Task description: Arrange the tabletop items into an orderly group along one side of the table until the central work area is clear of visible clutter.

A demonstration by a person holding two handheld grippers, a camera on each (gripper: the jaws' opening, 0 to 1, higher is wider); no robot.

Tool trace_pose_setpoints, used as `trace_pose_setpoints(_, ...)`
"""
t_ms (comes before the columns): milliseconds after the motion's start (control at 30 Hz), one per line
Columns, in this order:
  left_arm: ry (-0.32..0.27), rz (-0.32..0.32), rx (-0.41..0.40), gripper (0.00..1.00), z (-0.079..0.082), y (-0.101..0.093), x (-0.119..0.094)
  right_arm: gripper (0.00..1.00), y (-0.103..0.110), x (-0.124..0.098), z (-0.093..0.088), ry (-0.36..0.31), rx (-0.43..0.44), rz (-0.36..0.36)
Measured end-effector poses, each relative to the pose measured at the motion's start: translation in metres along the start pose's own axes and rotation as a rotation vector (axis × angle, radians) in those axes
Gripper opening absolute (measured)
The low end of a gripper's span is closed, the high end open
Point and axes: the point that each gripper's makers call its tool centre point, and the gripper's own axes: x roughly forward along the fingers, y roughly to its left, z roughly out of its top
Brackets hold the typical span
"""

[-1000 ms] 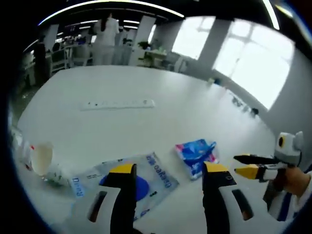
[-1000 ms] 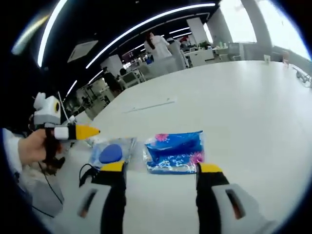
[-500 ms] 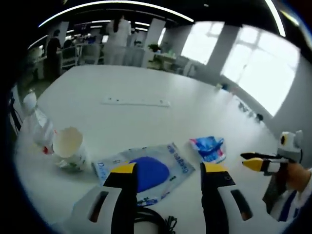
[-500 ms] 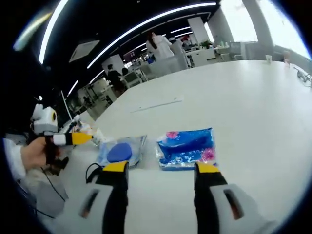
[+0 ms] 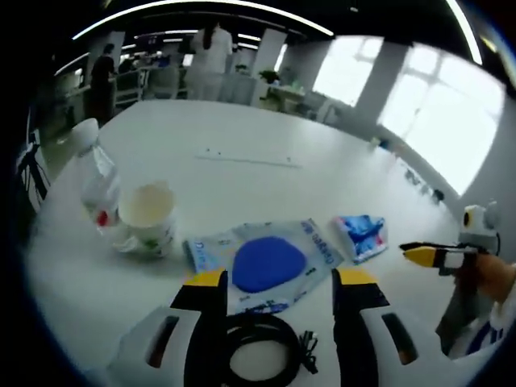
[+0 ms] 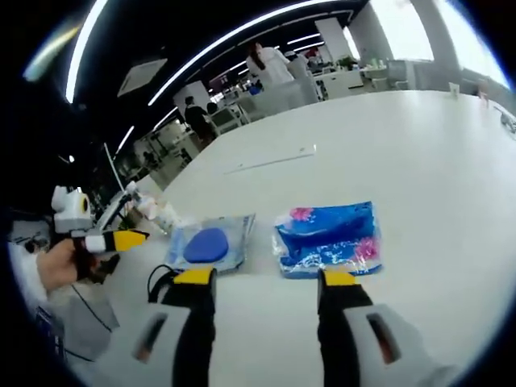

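In the left gripper view, my left gripper (image 5: 278,282) stands open above a coiled black cable (image 5: 262,355) at the table's near edge. Just beyond lies a clear packet with a blue oval (image 5: 266,260), then a small blue and pink packet (image 5: 363,235). A paper cup (image 5: 149,216) and a plastic bottle (image 5: 95,181) stand at the left. The right gripper (image 5: 431,255) comes in from the right. In the right gripper view, my right gripper (image 6: 266,280) is open, short of the blue and pink packet (image 6: 330,235) and the clear packet (image 6: 210,243). The left gripper (image 6: 121,239) shows at the left, its yellow tips together.
A white power strip (image 5: 246,158) (image 6: 270,160) lies far out on the white table (image 5: 266,185). The bottle and cup area (image 6: 157,214) sits near the table's left edge in the right gripper view. People and desks stand in the room behind.
The left gripper's camera has drawn back and turned: the cup, bottle and black cable have come into its view. The right gripper's view shifted slightly; the packets lie as before.
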Motion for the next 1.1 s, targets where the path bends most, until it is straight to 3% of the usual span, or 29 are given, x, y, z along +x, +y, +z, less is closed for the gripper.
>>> trace_pose_setpoints(233, 0.011, 0.046, -0.031, 0.47, -0.01, 0.025, -0.006, 0.43, 0.019, 0.015, -0.002, 0.024, 0.0, 0.048)
trace_pose_setpoints(333, 0.018, 0.074, -0.05, 0.47, -0.017, 0.035, -0.007, 0.41, 0.033, 0.025, -0.013, 0.078, 0.002, 0.102)
trace_pose_setpoints(433, 0.03, 0.099, -0.07, 0.47, -0.027, 0.045, -0.01, 0.43, 0.039, 0.032, -0.019, 0.105, -0.036, 0.105)
trace_pose_setpoints(667, 0.053, 0.118, -0.11, 0.48, -0.043, 0.059, -0.015, 0.43, 0.04, 0.045, -0.032, 0.137, 0.066, 0.116)
trace_pose_setpoints(1100, 0.066, 0.106, -0.13, 0.47, -0.048, 0.062, -0.012, 0.43, 0.036, 0.052, -0.039, 0.158, 0.166, 0.135)
